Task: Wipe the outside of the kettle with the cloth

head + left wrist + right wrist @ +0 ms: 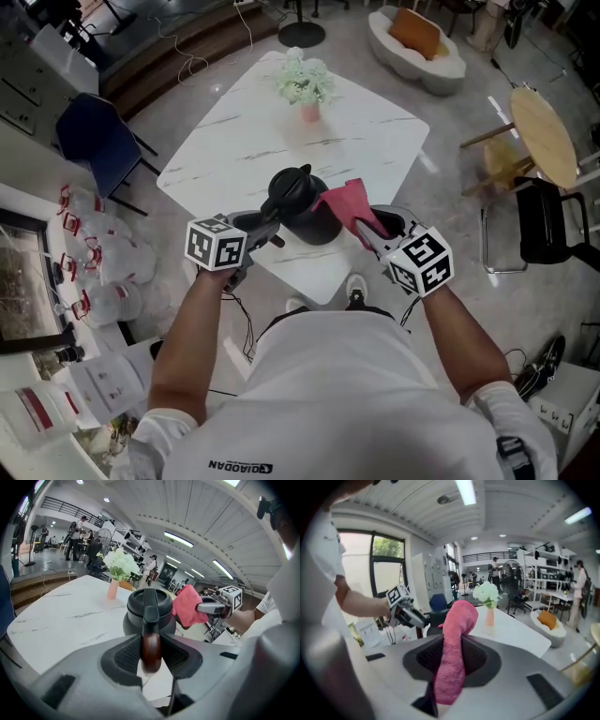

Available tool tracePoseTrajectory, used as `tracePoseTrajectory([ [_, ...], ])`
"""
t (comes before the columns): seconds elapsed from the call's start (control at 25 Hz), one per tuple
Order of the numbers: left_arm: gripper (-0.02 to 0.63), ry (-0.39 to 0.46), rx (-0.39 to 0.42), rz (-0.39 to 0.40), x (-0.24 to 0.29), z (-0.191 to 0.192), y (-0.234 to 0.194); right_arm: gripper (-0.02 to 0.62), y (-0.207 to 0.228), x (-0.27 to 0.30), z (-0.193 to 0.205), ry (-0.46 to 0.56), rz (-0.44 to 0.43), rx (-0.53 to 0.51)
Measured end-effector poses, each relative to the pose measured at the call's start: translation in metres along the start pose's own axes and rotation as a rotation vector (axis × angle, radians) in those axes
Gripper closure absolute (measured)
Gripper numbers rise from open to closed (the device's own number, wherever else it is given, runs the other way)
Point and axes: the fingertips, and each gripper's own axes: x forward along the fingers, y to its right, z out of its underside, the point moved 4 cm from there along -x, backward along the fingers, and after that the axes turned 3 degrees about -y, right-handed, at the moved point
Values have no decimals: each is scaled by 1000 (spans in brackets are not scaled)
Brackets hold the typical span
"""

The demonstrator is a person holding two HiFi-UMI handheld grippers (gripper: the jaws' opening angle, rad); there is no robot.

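A black kettle (pixel 302 202) stands near the front edge of the white marble table (pixel 366 131). My left gripper (pixel 270 225) is shut on the kettle's brown wooden handle (pixel 151 649), which stands upright between the jaws in the left gripper view. My right gripper (pixel 367 230) is shut on a pink cloth (pixel 347 206), held up at the kettle's right side, close to its body. In the right gripper view the cloth (pixel 453 653) runs up between the jaws and folds over at the top, hiding most of the kettle. The left gripper (pixel 408 613) shows there at the left.
A pink vase of white flowers (pixel 306 86) stands further back on the table. A blue chair (pixel 98 141) is at the table's left. To the right are a round wooden table (pixel 544 136) and a black chair (pixel 548 220). Plastic bottles (pixel 117 272) lie on the floor at left.
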Motion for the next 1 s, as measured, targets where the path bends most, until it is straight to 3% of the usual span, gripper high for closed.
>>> tracePoseTrajectory([
  [0.16, 482, -31, 51, -10, -1, 15, 15, 495, 1, -2, -22, 98, -38, 266],
  [0.4, 480, -32, 69, -16, 2, 27, 29, 495, -21, 12, -43, 280, -290, 662],
  [0.56, 482, -26, 65, -32, 0, 34, 30, 497, -22, 39, -13, 223, -298, 833],
  [0.72, 482, -44, 91, -42, -2, 41, 34, 497, -17, 56, 11, 138, -224, 842],
  [1.0, 482, -55, 150, -59, 0, 44, 39, 497, -4, 61, 30, 42, -77, 696],
])
